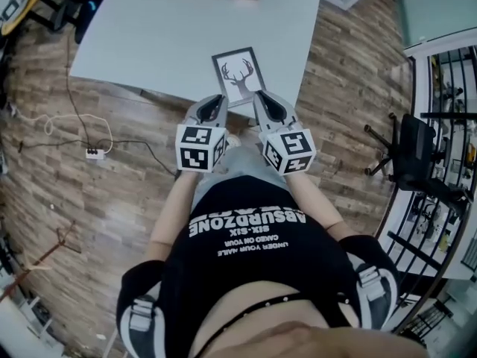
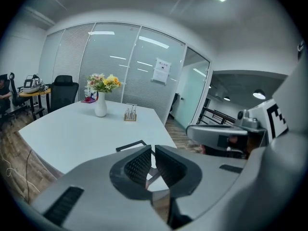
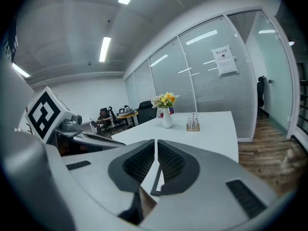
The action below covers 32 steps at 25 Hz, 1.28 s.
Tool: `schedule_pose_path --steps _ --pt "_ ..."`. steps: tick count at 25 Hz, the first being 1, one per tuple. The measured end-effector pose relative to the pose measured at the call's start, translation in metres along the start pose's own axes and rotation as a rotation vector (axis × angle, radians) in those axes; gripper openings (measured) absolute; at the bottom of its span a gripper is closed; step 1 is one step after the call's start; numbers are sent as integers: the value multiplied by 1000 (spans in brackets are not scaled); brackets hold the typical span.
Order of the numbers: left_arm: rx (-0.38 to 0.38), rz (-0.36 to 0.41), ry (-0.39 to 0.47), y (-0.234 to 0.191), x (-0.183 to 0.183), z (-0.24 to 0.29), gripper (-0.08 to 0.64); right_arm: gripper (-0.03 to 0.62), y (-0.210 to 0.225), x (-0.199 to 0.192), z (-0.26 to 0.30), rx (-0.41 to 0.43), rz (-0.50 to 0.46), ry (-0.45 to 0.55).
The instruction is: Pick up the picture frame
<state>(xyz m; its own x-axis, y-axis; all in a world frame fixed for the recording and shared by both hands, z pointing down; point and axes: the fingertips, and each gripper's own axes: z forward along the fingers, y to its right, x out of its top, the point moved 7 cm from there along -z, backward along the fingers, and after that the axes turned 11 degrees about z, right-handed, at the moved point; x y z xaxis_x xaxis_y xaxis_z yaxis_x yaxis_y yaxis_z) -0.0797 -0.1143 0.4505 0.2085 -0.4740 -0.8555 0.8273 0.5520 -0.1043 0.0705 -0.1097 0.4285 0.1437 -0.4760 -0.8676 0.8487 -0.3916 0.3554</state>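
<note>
A black picture frame [image 1: 240, 75] with a deer drawing lies flat on the near edge of the white table [image 1: 149, 36]. Both grippers hover side by side just short of that edge, above the floor. My left gripper [image 1: 215, 100] is shut and empty, pointing at the frame's near left corner. The right gripper [image 1: 263, 97] is shut too, tips at the frame's near right corner. In the left gripper view a strip of the frame [image 2: 131, 146] shows beyond the closed jaws. In the right gripper view a frame edge [image 3: 157, 181] shows below the jaws.
A white vase of flowers [image 2: 100, 104] and a small wooden rack [image 2: 130, 114] stand at the table's far side. A black office chair [image 1: 414, 155] stands to the right on the wood floor. A cable and power strip [image 1: 94, 154] lie on the floor at left.
</note>
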Motion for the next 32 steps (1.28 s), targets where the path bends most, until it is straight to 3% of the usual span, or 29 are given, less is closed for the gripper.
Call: schedule_pose_path --steps 5,8,18,27,32 --pt "66 -24 -31 -21 -1 37 31 42 32 2 33 -29 -1 -51" --pt "90 -52 -75 -35 -4 57 116 69 49 -1 52 -40 7 -96" --pt "90 -141 -267 -43 -57 117 120 83 103 -38 103 -79 16 -273" --pt "142 -188 -320 -58 -81 154 118 83 136 -61 135 -138 -23 -330" --pt "125 -186 -366 -64 -90 171 118 83 149 -79 152 -173 -34 -384"
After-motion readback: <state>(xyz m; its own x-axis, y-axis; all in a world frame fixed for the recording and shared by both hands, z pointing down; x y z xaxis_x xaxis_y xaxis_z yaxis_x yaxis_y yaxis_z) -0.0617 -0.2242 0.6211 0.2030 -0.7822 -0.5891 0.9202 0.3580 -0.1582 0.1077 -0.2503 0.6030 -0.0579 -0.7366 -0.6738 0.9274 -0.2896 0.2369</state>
